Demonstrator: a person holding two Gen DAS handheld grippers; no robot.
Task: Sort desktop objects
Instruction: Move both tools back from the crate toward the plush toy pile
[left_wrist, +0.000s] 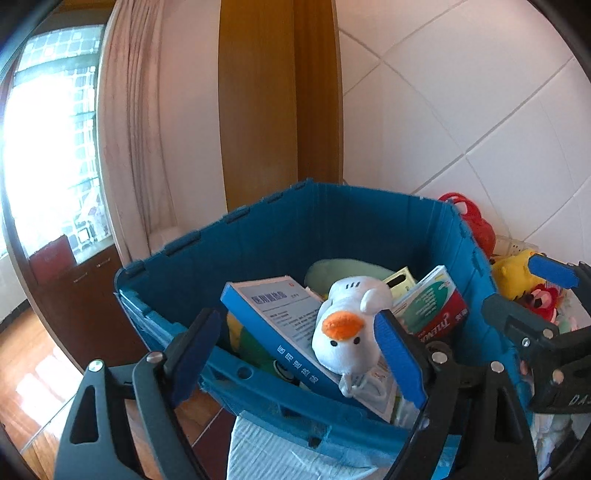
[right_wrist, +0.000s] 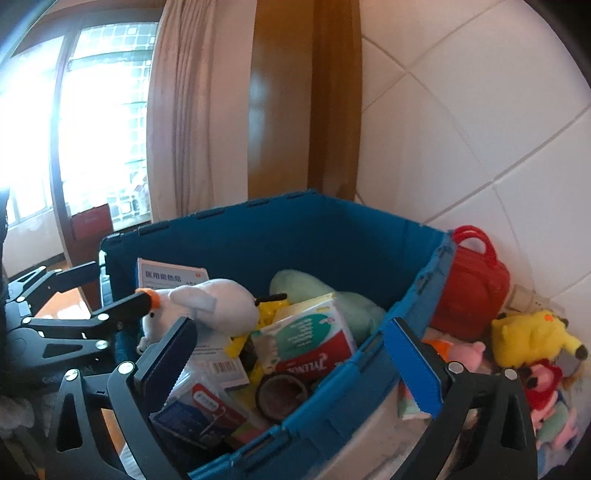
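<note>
Inside the blue crate (left_wrist: 280, 236), a white plush duck (left_wrist: 347, 328) lies on top of a blue-and-white box (left_wrist: 273, 317), beside a red-and-green Tylenol box (left_wrist: 432, 306). Over the crate's near rim, the left gripper (left_wrist: 295, 354) hangs with its fingers spread apart and nothing between them, the duck just beyond. The right gripper (right_wrist: 295, 354) is likewise released and empty above the crate's near corner. Beyond the crate's right wall sit a red bag (right_wrist: 472, 291) and a yellow plush toy (right_wrist: 532, 336).
</note>
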